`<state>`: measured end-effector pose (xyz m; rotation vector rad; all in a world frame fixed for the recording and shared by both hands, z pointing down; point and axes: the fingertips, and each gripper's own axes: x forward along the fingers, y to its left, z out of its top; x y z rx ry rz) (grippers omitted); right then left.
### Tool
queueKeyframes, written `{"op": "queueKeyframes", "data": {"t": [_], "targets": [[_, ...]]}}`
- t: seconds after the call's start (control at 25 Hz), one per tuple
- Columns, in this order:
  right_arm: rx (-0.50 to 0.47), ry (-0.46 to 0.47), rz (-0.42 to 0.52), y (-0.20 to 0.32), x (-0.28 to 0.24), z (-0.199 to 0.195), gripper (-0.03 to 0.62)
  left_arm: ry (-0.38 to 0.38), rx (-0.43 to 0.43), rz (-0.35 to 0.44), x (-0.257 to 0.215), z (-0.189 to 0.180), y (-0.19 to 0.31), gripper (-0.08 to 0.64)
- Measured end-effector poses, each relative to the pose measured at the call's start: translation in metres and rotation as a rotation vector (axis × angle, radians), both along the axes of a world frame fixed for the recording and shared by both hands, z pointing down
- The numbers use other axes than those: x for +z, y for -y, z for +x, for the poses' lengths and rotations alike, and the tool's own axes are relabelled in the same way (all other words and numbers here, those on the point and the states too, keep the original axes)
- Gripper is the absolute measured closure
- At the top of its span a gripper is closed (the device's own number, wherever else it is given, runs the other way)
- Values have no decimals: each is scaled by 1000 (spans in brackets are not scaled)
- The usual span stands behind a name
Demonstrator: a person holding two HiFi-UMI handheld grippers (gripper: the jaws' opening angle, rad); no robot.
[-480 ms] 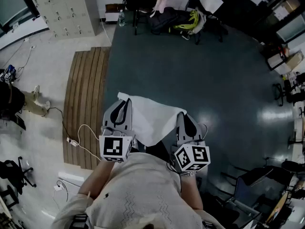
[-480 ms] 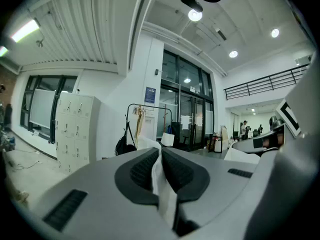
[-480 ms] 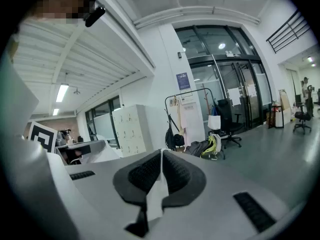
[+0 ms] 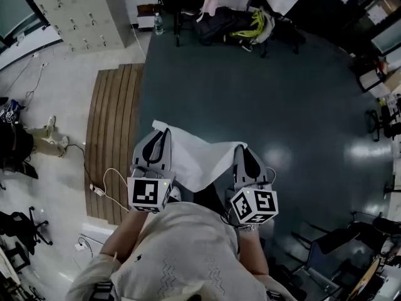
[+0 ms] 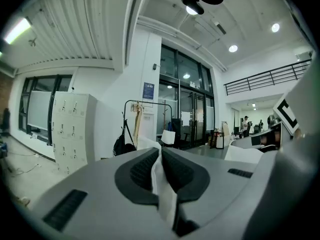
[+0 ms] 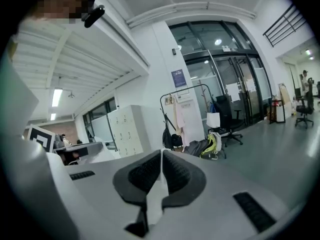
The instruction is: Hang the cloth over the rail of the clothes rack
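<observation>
Upper left of the head view: grey lockers (image 4: 75,11) along the wall, well apart from the work and playing no part in it.
Left of centre, on the pale floor: wooden slats (image 4: 116,130) with a white cable (image 4: 103,180) trailing off them; judged a trip risk only on a sidestep.
Left gripper (image 4: 163,140): held nearly level in front of the body, fingers (image 5: 142,171) closed tight on one corner of the cloth, a white fold pinched between the pads.
Cloth (image 4: 200,158): white, at centre frame, spread between the two grippers with its slack middle drooping; gripped by two corners, likely to keep it open enough to drape flat over a rail.
Right gripper (image 4: 243,154): alongside the left, fingers (image 6: 177,176) shut on the opposite corner, a thin white edge showing in the seam.
Clothes rack (image 5: 148,104): far off, at top centre of the head view and straight ahead in both gripper views; black frame, rail already carrying pale garments and a dark bag.
Dark floor (image 4: 282,105): open stretch between person and rack, nothing on the direct line.
Foot of the rack: bags (image 4: 250,27), one yellow-green, possibly crowding the last step.
Right edge: desks and chairs (image 4: 376,80), aside from the path.
Stage, as judged: carrying, hanging not yet begun.
</observation>
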<state>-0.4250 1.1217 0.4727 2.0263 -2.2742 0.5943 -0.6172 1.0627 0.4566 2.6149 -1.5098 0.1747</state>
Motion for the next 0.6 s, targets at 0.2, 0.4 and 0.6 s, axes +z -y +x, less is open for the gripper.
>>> {"op": "queueKeyframes", "data": {"t": [0.2,0.4,0.6], "targets": [[-50,20,-1,57,5,54,571,43,-42,8,-1,49,46,537],[-98,17,11,115,0,107,571,79,-103,-5,-3,89,91,537],[-115,8,22,145,7,143,571,66,-113,14,4,121,115,537]]}}
